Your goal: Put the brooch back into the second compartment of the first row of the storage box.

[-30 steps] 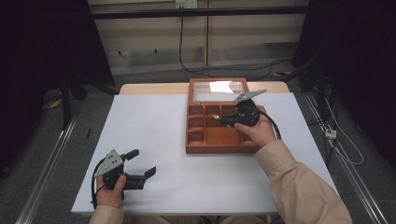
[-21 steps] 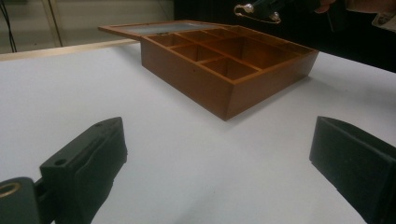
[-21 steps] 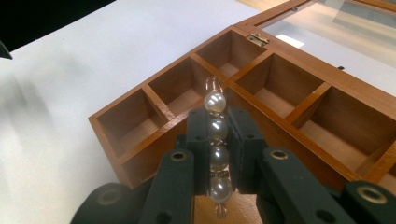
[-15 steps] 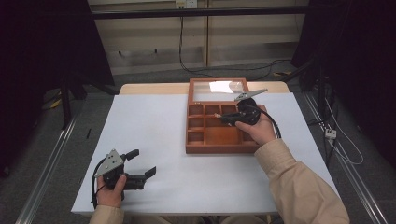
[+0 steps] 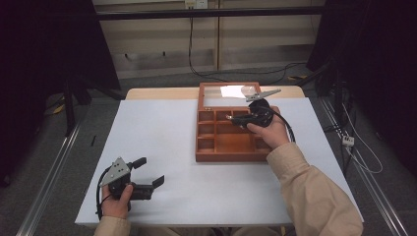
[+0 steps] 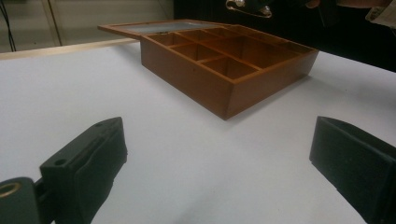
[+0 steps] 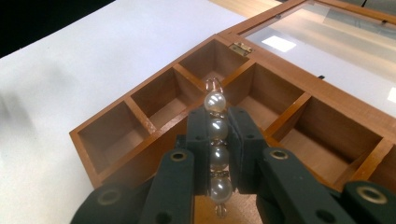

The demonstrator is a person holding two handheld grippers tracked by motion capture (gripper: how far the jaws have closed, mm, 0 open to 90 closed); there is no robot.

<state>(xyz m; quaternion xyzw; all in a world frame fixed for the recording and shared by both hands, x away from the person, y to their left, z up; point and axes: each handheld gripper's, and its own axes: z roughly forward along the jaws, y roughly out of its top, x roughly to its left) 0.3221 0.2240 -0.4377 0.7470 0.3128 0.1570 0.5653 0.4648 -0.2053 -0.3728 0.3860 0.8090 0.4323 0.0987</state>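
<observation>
A string of pearl beads (image 7: pixel 216 140), white and round with small metal spacers between them, is clamped lengthwise between the two black jaws of the right gripper (image 7: pixel 217 135); the jaws are closed against the beads from both sides, and the uppermost pearl projects beyond the jaw tips with a thin clear loop above it. The beads are held above a wooden compartment box (image 5: pixel 231 142), over the dividers at the hinged end of the box, near a brass hinge (image 7: pixel 239 48). The box is divided into several small cells along one side and larger ones beside them; the cells visible in the right gripper view hold nothing. Its glass-paned lid (image 5: pixel 227 91) lies open and flat behind the box. In the high view the right gripper (image 5: pixel 243 118) is held in the person's right hand (image 5: pixel 268 130) over the far part of the box, which rests on a white table (image 5: pixel 162 137). The left gripper (image 5: pixel 147 172), held in the left hand (image 5: pixel 118 201) near the table's front left corner, well apart from the box, has its jaws spread wide and grasps nothing; the left gripper view shows the bare table surface between them.
</observation>
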